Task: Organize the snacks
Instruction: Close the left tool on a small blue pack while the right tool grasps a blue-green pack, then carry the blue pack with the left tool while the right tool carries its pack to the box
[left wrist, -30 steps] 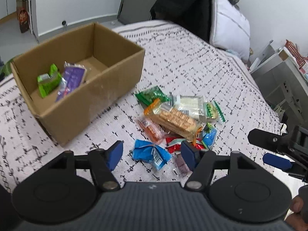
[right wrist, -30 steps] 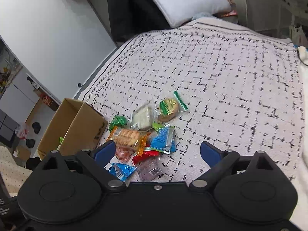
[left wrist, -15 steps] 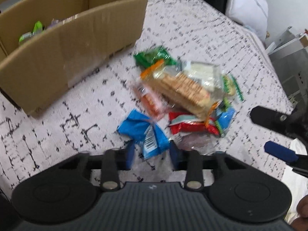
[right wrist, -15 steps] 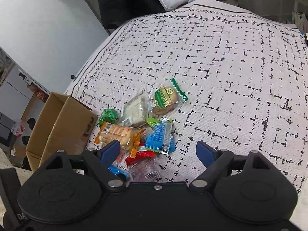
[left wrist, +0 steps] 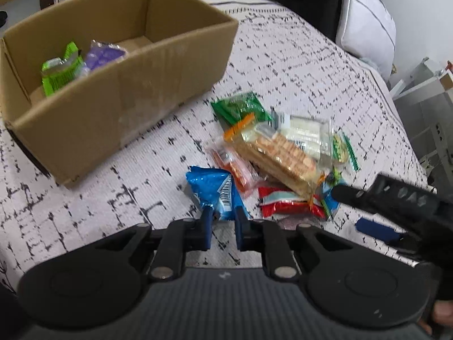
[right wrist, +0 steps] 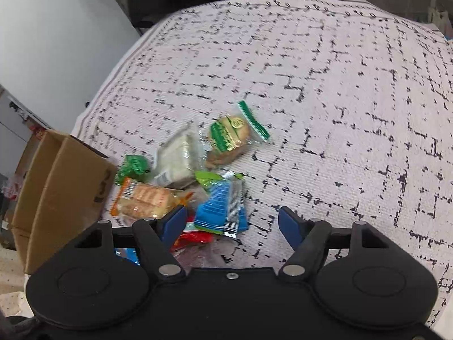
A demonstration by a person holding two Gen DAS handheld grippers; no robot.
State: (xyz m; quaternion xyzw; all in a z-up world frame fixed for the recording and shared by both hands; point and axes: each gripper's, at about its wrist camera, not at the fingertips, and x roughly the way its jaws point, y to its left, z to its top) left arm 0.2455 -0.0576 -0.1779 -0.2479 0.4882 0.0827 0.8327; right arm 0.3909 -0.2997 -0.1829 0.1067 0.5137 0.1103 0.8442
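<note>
A pile of wrapped snacks lies on the patterned bedspread [left wrist: 283,65]. My left gripper [left wrist: 221,218] is shut on the near end of a blue snack packet [left wrist: 211,189]. Beside it lie an orange packet [left wrist: 232,167], a cracker pack [left wrist: 280,158], a red packet [left wrist: 286,204] and a green packet [left wrist: 240,107]. A cardboard box [left wrist: 119,90] at the left holds a lime-green packet [left wrist: 58,70] and a purple packet [left wrist: 103,55]. My right gripper [right wrist: 232,221] is open just above a blue-and-white packet [right wrist: 220,209]; it also shows in the left wrist view [left wrist: 365,212].
A green-striped cookie packet [right wrist: 229,138] and a white bar packet [right wrist: 175,161] lie at the pile's far side. The box [right wrist: 56,195] stands left of the pile. A white pillow [left wrist: 365,25] and dark clothing lie at the bed's far end. Shelving [left wrist: 427,113] stands to the right.
My left gripper moved down to the blue packet and closed on its near end. My right gripper moved closer to the pile, still open.
</note>
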